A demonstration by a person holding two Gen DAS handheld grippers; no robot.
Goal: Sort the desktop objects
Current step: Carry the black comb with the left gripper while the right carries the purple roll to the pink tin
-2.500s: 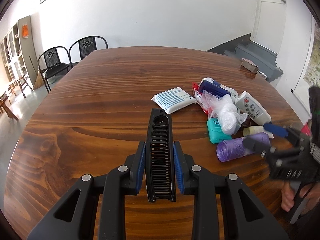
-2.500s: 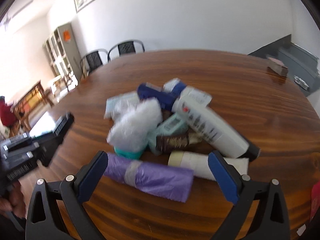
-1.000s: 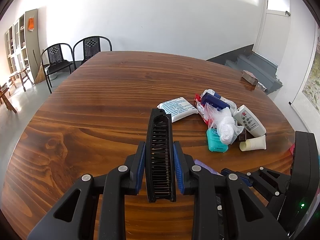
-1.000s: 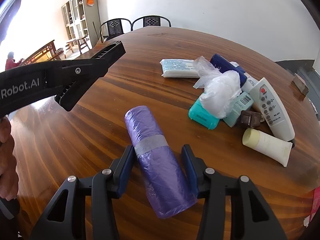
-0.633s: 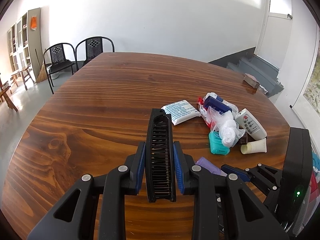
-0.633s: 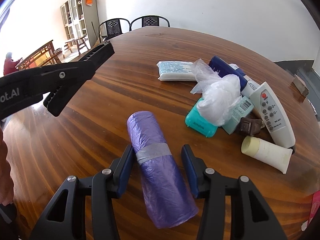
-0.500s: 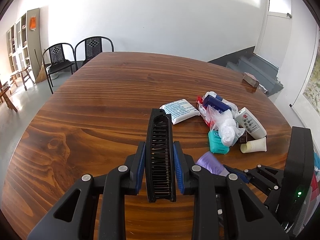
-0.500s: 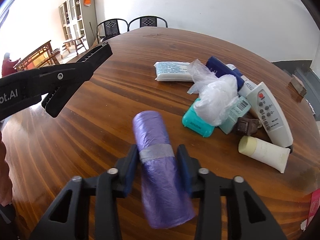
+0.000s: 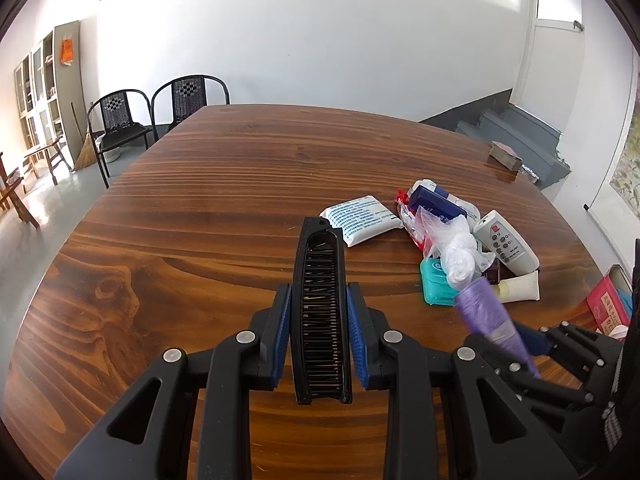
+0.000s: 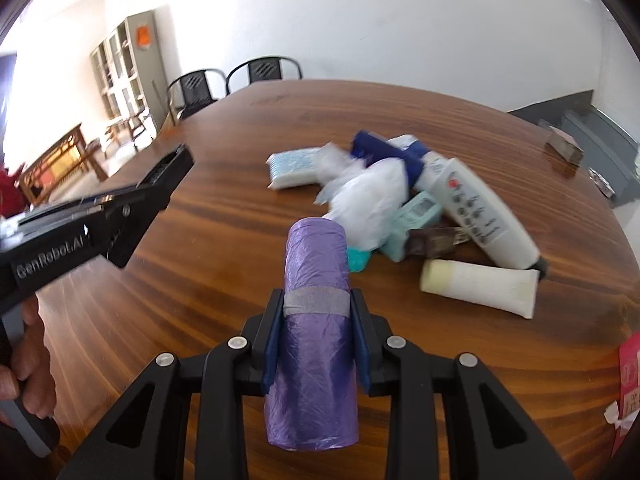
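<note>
Daylight floods both my views, blowing out the far left; the bench (image 9: 240,184) shows glossy glare. Fisheye bends the edges into dark corners, and my right view's pile is motion-blurred.

Right gripper clamping a purple bag roll above the wooden table

The right gripper (image 10: 316,332) is pinching a purple roll of bags (image 10: 314,320) at its grey band, the roll pointing ahead. Beyond its tip a pile is lying: a crumpled clear plastic bag (image 10: 368,196), a white remote (image 10: 480,212), a cream tube (image 10: 480,286). To the left, the left gripper (image 10: 160,176) is reaching in, holding something black.
</note>
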